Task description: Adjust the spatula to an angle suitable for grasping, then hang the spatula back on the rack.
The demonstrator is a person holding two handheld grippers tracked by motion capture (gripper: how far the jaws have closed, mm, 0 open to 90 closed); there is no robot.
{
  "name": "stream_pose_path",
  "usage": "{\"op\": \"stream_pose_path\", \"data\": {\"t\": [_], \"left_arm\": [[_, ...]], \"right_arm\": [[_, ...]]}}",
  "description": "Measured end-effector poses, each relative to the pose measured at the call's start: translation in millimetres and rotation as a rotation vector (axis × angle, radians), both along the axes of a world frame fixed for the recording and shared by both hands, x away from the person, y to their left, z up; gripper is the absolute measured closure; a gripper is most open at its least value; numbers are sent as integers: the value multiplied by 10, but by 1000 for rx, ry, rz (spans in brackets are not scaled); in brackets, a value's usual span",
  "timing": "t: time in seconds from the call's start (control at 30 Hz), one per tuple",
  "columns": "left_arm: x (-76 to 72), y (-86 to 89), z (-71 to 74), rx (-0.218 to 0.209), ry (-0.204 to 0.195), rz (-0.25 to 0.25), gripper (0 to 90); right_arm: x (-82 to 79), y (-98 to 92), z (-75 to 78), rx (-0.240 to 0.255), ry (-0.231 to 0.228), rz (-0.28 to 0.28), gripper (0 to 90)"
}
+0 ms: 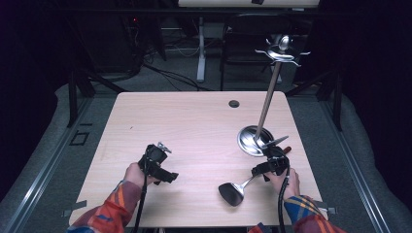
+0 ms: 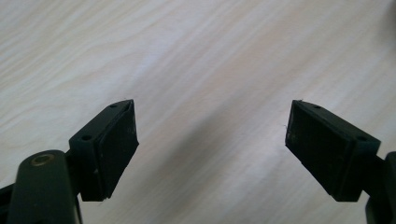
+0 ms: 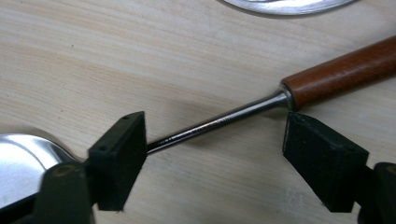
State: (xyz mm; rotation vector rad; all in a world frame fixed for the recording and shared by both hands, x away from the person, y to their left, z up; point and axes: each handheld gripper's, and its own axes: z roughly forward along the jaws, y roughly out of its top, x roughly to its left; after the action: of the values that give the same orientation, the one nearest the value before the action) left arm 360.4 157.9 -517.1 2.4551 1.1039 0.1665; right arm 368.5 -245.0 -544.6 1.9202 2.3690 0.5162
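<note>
A metal ladle (image 1: 232, 193) with a reddish wooden handle (image 3: 341, 70) lies flat on the table's front right. Its thin steel shaft (image 3: 224, 120) passes between the jaws of my right gripper (image 3: 215, 149), which straddles it just below the wooden part. The pads stand apart from the shaft, so the gripper is open. In the high view the right gripper (image 1: 269, 165) sits over the ladle's handle end. My left gripper (image 1: 158, 162) hovers at the front left, and its jaws (image 2: 211, 135) are wide open over bare wood.
A shiny utensil stand with a round base (image 1: 250, 141), a slanting pole (image 1: 268, 99) and hooks on top (image 1: 282, 51) stands just beyond the right gripper. A cable hole (image 1: 234, 103) sits near the table's far edge. Dark floor and desk legs lie beyond.
</note>
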Motion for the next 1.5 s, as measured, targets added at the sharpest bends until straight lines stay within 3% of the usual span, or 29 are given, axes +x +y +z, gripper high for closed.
{"op": "stream_pose_path", "data": {"t": [0.2, 0.43, 0.6, 0.93, 1.0, 1.07, 1.1, 1.17, 1.5], "left_arm": [[76, 131, -13, -6, -12, 58, 166], [109, 135, -42, 4, 0, 48, 165], [104, 112, -53, 12, 0, 35, 166], [116, 110, -76, 18, 17, 25, 164], [118, 112, -79, 20, 19, 24, 163], [120, 107, -83, 19, 23, 22, 164], [117, 94, -85, 9, 30, 23, 165], [111, 67, -83, 17, 29, 9, 164], [128, 70, -111, 25, 40, 9, 166]], "right_arm": [[-10, -96, 12, -16, -10, -23, 302], [1, -89, -25, 90, -7, -77, 197], [25, -42, -46, 63, 8, -67, 218], [77, 35, -64, -26, -39, -66, 286], [85, 30, -45, -50, -23, -43, 320], [85, 23, -39, -56, -23, -38, 355], [75, 30, -69, -31, -57, -64, 367], [87, 11, -29, -72, -17, -24, 383], [97, -72, -32, -77, -25, -24, 446]]}}
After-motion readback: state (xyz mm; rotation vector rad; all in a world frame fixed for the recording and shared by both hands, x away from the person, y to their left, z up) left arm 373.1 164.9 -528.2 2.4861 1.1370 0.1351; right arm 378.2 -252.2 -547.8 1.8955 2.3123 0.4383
